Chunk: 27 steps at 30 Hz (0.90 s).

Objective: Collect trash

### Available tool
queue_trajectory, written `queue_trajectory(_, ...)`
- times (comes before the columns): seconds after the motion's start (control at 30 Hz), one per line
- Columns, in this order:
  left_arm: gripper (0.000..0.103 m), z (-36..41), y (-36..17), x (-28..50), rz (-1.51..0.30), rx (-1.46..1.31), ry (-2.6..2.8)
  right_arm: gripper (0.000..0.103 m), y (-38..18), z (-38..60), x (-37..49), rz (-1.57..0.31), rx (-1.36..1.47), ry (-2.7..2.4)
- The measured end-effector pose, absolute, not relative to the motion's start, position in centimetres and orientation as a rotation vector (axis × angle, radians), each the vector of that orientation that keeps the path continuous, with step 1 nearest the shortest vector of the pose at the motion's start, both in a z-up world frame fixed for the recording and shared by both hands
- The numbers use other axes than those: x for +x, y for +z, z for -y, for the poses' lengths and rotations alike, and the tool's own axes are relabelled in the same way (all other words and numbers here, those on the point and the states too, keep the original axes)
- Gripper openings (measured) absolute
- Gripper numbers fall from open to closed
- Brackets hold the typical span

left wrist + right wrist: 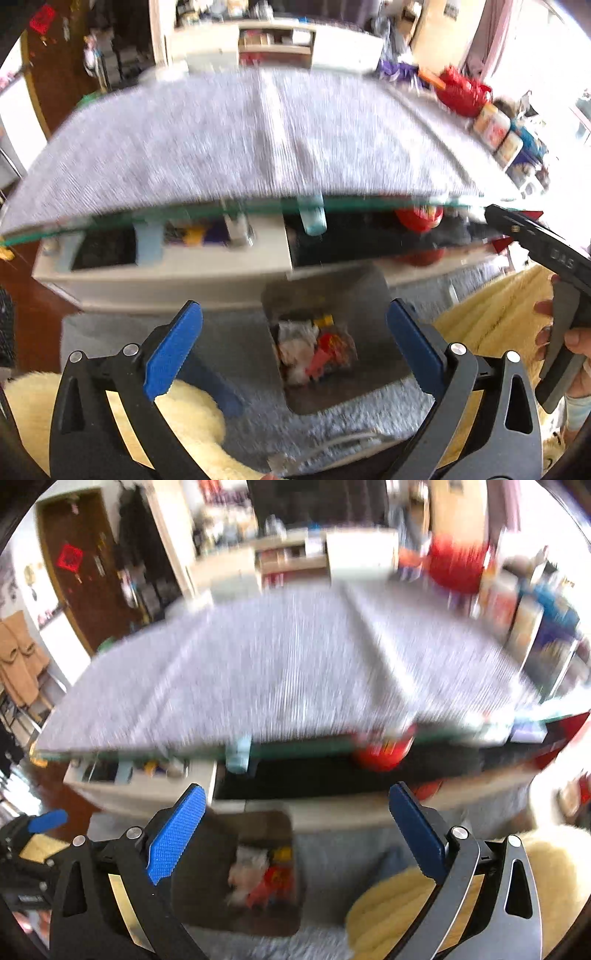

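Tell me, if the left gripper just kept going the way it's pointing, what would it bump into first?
Probably the trash bin on the floor. The open, empty left gripper points down at it, with crumpled trash already inside. Depth is hard to judge in this blurred view.

Both wrist views look steeply down, sharing the trash bin (325,343) and grey-covered table (280,664).

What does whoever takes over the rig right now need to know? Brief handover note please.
Left tongs: open, nothing between them.
Right tongs: open, nothing between them.
Trash bin stands on the grey rug in front of the table; white paper and red wrappers lie inside.
Done: that trash is binned.
Left: no loose trash shows on the grey table cover, though the views are blurred; check before stopping.
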<state>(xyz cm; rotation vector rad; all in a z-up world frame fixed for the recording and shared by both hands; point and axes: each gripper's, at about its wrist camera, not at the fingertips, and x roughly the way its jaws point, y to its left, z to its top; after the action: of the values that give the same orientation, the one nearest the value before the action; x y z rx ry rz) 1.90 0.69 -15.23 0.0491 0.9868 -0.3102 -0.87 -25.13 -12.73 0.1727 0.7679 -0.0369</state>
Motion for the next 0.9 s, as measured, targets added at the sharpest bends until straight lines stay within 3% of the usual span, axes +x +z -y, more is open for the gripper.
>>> queue_trajectory(0.2,0.095,-0.6,-10.1,0.0,-0.781,0.037,-0.294,0.1,-7.8,25.5,-3.5,-0.549,0.113,-0.067)
queue_trajectory(0.47,0.095,-1.0,-4.6,-2.7,-0.536,0.047,-0.231,0.1,-4.3,26.4,-5.1,-0.487,0.135,-0.103)
queue_trajectory(0.9,0.095,-1.6,-1.9,-4.4,-0.425,0.08,-0.182,0.1,-2.7,26.0,-6.6,-0.419,0.092,-0.136)
